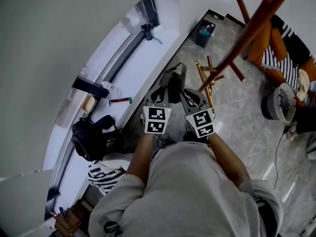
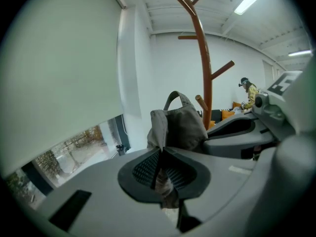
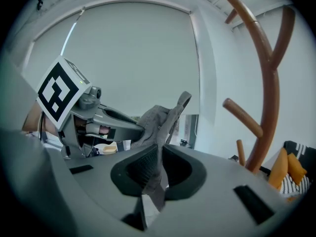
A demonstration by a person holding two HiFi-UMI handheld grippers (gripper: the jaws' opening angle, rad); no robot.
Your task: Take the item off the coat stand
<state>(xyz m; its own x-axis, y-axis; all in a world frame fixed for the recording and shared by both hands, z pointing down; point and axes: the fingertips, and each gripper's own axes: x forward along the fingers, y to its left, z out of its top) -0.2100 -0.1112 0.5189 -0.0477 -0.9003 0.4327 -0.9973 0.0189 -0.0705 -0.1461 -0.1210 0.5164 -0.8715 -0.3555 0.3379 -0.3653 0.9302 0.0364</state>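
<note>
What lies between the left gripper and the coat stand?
The grey bag, pinched by the left gripper, before the coat stand: left gripper view.

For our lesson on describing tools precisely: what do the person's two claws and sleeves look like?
Both the left claw and right claw have pale grey plastic bodies with dark, ribbed pads. Each carries a white cube printed with black square markers. The person wears a light grey short-sleeved shirt.

We look steeply down from head height onto the left gripper [image 1: 162,94], the right gripper [image 1: 191,98] and the floor [image 1: 247,127]. Each gripper view sits close behind its own jaws, tilted slightly upward. All three views share the grey bag [image 2: 180,125] and the brown coat stand [image 3: 266,83].
</note>
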